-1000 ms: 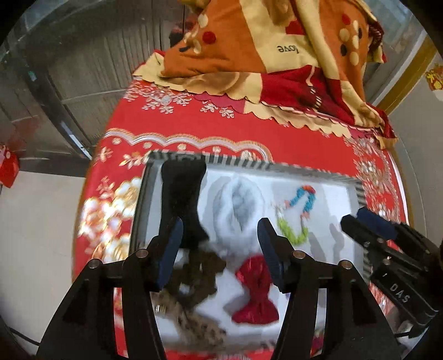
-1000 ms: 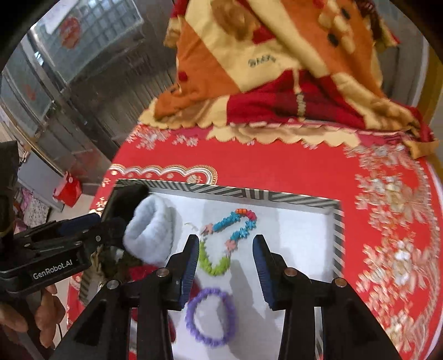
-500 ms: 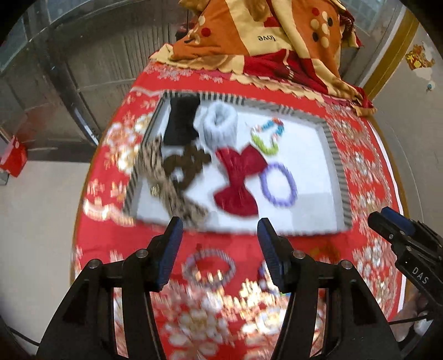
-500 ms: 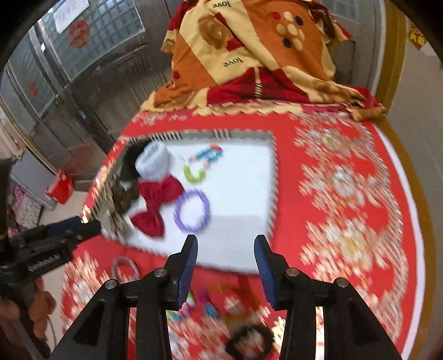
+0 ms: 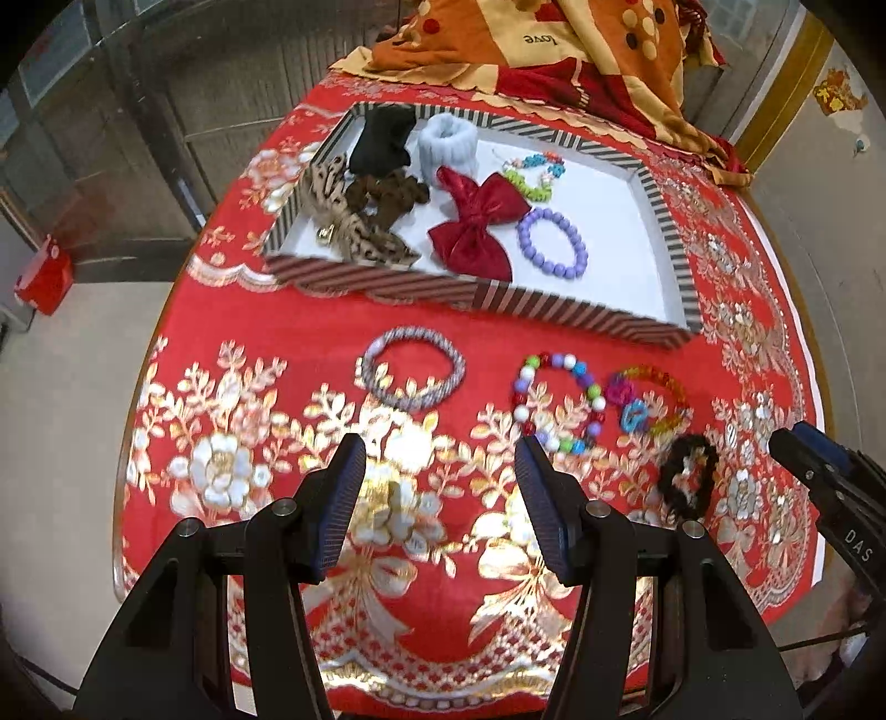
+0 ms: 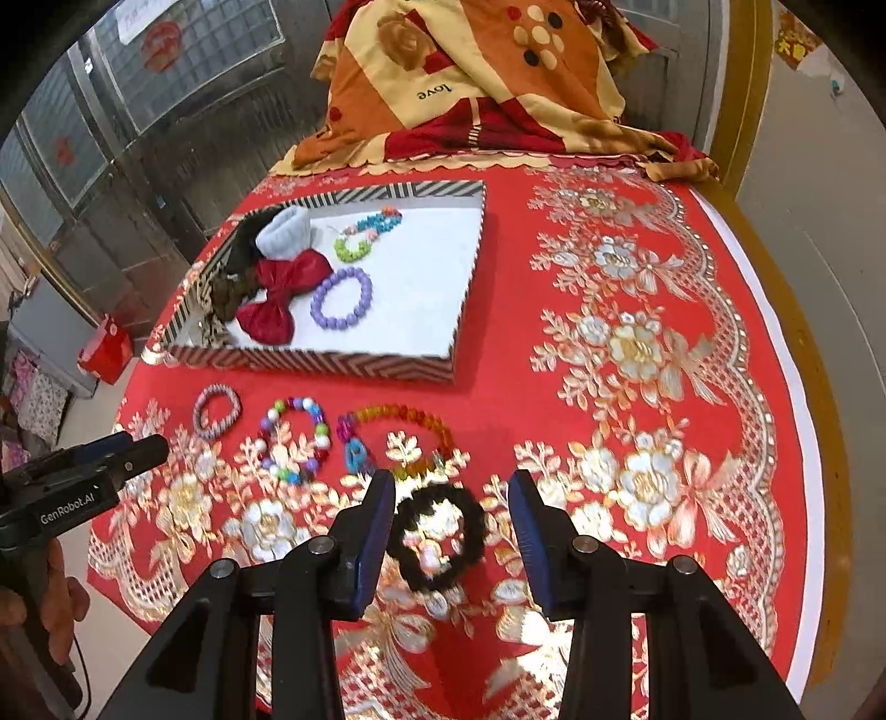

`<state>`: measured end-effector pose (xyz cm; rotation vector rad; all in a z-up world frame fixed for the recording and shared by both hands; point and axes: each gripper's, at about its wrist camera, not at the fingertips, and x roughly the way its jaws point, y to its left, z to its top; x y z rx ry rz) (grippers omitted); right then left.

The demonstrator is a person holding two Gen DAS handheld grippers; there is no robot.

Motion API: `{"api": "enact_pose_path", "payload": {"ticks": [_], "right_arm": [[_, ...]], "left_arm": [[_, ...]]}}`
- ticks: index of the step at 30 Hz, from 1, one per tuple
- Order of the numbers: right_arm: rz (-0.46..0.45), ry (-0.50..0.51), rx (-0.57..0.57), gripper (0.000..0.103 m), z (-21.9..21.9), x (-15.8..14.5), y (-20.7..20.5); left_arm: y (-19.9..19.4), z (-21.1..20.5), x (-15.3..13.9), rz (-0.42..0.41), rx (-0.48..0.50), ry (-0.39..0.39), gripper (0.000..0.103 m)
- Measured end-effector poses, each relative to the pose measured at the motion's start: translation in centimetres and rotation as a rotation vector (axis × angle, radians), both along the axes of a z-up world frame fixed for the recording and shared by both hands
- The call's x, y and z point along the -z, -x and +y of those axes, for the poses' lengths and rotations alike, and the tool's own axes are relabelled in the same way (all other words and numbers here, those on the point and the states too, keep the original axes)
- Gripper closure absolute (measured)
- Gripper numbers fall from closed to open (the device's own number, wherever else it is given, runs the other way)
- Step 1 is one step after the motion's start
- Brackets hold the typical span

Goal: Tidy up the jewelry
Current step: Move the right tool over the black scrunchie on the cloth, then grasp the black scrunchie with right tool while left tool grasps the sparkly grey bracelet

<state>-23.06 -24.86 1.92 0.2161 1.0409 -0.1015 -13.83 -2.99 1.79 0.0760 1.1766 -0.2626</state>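
A striped tray (image 5: 498, 302) (image 6: 310, 363) holds a red bow (image 5: 476, 221), a purple bead bracelet (image 5: 552, 245), a green-blue bracelet (image 5: 534, 171), a white scrunchie (image 5: 447, 141) and dark hair ties. On the red cloth in front of it lie a grey-purple bangle (image 5: 412, 368) (image 6: 217, 411), a multicolour bead bracelet (image 5: 559, 401) (image 6: 295, 440), a rainbow bracelet (image 5: 648, 399) (image 6: 398, 437) and a black scrunchie (image 5: 686, 479) (image 6: 436, 537). My left gripper (image 5: 440, 498) is open and empty above the cloth. My right gripper (image 6: 451, 531) is open around the black scrunchie, above it.
An orange and red folded blanket (image 5: 554, 50) (image 6: 476, 83) lies behind the tray. The round table's edge (image 6: 797, 387) curves along the right. A red box (image 5: 44, 274) stands on the floor at left. The other gripper shows at each view's side.
Both grippers have pulled back from over the tray toward the table's front. The loose bracelets and black scrunchie have come into view; the right gripper now stands over the scrunchie.
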Motion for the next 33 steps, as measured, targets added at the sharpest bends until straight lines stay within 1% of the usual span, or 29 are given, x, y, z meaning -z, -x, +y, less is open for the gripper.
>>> {"api": "enact_pose_path", "payload": {"ticks": [5,8,12,21,27,30,33], "right_arm": [[0.006,0.022,-0.011,0.063,0.3,0.1,0.7],[0.008,0.005,-0.014,0.063,0.4,0.2,0.9],[0.012,0.008,-0.016,0.063,0.5,0.2,1.1],[0.037,-0.004,-0.01,0.062,0.0,0.9,1.5],[0.064,-0.018,-0.017,0.062,-0.2,2.1,1.5],[0.084,-0.024,-0.021,0.062,-0.4,3.4,1.2],[0.098,-0.021,-0.028,0.062,-0.7,4.9,0.6]], "left_arm": [[1.0,0.4,0.5,0.012,-0.016,-0.002,0.047],[1.2,0.4,0.4,0.013,-0.02,0.0,0.047],[1.2,0.4,0.2,0.006,-0.025,0.002,0.047],[0.9,1.2,0.8,0.032,-0.044,0.006,0.047],[0.5,1.9,1.5,0.064,-0.066,0.024,0.047],[0.2,2.1,1.8,0.071,-0.073,0.018,0.047],[-0.1,2.3,2.3,0.095,-0.081,0.022,0.047]]}}
